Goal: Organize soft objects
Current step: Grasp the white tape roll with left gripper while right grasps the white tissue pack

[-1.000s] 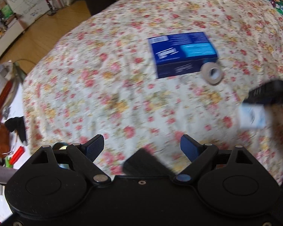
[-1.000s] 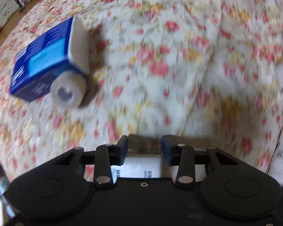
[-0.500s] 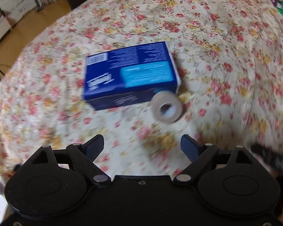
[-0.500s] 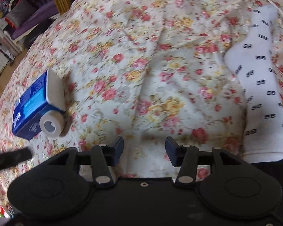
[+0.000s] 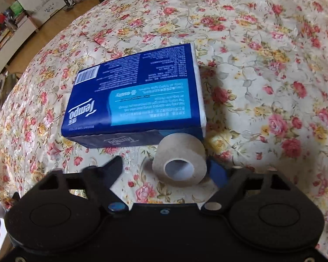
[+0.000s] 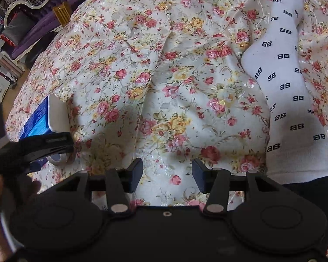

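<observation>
A beige tape roll (image 5: 179, 163) lies on its side on the floral bedspread (image 5: 262, 76), against the front of a blue tissue pack (image 5: 137, 96). My left gripper (image 5: 166, 170) straddles the roll and its jaws are closing. The right pad is at the roll's side, while the left pad is still apart from it. The right wrist view shows the pack (image 6: 39, 120), the roll (image 6: 56, 159) and one left finger (image 6: 48, 144) at the left edge. My right gripper (image 6: 167, 172) hangs open over bare bedspread, nothing between its pads. A white sock with black letters (image 6: 284, 87) lies to its right.
The bed's edge drops to a wooden floor (image 5: 81, 6) at the far left, with shelves (image 5: 4, 28) beyond. A purple seat (image 6: 28, 35) stands past the bed. A hand (image 6: 2, 190) holds the left gripper. A white printed packet (image 6: 102, 206) peeks out under the right gripper's body.
My left gripper came in and down over the tape roll, and its jaws narrowed. My right gripper let go of a white packet, opened and pulled back, bringing the sock into view.
</observation>
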Demonstrator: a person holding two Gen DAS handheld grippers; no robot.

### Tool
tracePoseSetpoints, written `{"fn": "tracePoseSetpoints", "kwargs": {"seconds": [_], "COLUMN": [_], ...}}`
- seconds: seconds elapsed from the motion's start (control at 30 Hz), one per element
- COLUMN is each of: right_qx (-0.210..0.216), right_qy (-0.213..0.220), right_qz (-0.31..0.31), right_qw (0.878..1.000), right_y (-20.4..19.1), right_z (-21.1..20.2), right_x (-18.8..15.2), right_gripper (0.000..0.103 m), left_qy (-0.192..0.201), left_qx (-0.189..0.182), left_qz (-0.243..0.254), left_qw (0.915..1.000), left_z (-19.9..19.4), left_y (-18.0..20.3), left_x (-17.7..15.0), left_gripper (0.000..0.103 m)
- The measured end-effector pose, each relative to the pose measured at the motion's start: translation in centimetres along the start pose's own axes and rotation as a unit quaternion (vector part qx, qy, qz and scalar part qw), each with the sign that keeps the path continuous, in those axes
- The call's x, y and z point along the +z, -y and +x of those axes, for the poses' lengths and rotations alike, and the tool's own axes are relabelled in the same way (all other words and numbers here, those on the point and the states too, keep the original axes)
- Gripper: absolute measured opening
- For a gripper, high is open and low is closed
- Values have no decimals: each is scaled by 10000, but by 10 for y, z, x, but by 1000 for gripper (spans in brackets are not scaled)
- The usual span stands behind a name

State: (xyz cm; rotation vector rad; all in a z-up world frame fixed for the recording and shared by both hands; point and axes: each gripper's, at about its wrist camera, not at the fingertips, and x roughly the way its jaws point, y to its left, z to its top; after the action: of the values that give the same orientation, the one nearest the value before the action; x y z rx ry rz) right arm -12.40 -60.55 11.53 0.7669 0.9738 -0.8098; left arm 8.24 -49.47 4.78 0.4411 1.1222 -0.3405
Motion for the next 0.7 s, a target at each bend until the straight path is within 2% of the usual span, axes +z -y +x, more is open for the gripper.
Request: {"fn": "tracePoseSetpoints", "kwargs": {"seconds": [0.07,0.17,0.3,0.5,0.53,0.63,0.7], "right_qx": [-24,-109,-155,-250,-267,-233,-163], "right_qy": [3,3,-47,-95,-95,-89,-67], "right_qz": [-17,-56,-196,-386,-412,-494,-583], "right_qw": [10000,9999,9997,9989,9988,9985,9981], "right_y": [-1,-4,-9,-18,-19,-21,-23], "right_z": [2,5,10,16,17,17,16], "right_x": [0,-2,-4,-9,-10,-12,-14], "right_gripper": [50,50,50,50,51,54,58], "left_qy": [-77,-105,-148,-923,-957,-820,-789], "left_qx": [-109,-179,-119,-301,-309,-189,-203], "left_qz": [34,6,298,553,614,509,427], "left_qw": [9999,9998,9994,9937,9930,9952,9958], "left_z": [2,-4,-18,-19,-16,-13,-10], "left_y": [0,-3,-12,-28,-27,-29,-29], "left_x": [1,-1,-13,-30,-32,-32,-31], "left_gripper": [49,49,49,49,52,74,77]}}
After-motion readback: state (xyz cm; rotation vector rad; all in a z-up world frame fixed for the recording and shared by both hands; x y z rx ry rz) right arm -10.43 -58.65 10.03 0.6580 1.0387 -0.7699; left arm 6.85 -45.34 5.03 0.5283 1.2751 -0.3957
